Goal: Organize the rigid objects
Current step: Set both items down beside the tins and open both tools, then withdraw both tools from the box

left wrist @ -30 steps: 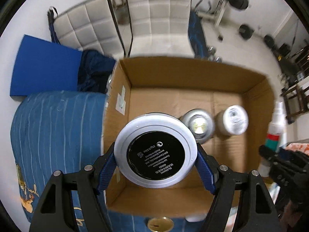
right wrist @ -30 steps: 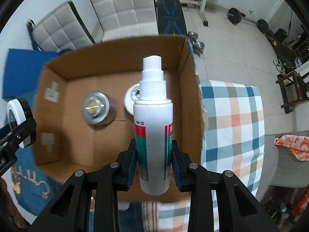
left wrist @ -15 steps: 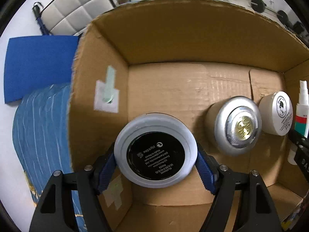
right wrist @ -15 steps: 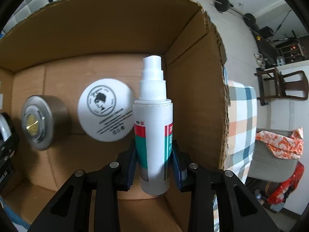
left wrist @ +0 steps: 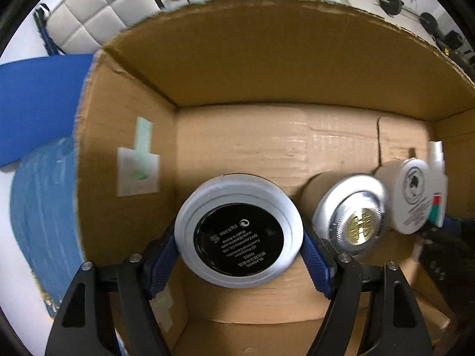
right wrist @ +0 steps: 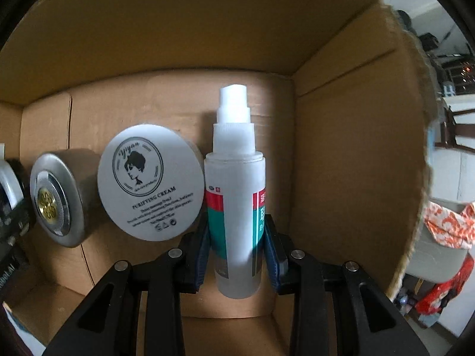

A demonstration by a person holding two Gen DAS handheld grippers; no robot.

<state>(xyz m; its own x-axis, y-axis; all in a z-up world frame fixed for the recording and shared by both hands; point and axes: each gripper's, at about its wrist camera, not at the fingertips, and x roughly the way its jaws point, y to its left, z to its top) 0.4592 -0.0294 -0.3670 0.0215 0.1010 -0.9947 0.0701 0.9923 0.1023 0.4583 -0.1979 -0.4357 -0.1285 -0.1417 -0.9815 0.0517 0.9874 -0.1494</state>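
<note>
Nearest you, your left gripper (left wrist: 239, 256) has its jaws spread wide and pressed on both sides of the round compact (left wrist: 238, 230), its black labelled underside facing the camera. Your right gripper (right wrist: 237, 244) has its jaws drawn in narrow and clamped on the lower body of the spray bottle (right wrist: 235, 204), which stands along the fingers with its nozzle pointing away from you.

What has changed in the last second: both hands have come down into the cardboard box (left wrist: 267, 68). A second ago the box sat well below, with its rim, the chairs and the floor all in view around it; now its brown walls fill nearly the whole of both views and the box floor is close behind what you hold. Neither grip has altered on the way down.

Just past your loads, the silver tin (left wrist: 351, 219) and the white cream jar (left wrist: 411, 197) already sit side by side on the box floor. The compact hangs just left of the tin, and in the right wrist view the bottle is right beside the cream jar (right wrist: 151, 182), between it and the right wall.

So I judge the placing step nearly done: two things packed, two about to join them in one row. Whether either load already touches the cardboard I cannot tell, so settle them gently before letting go, and mind the bottle may tip once freed
</note>
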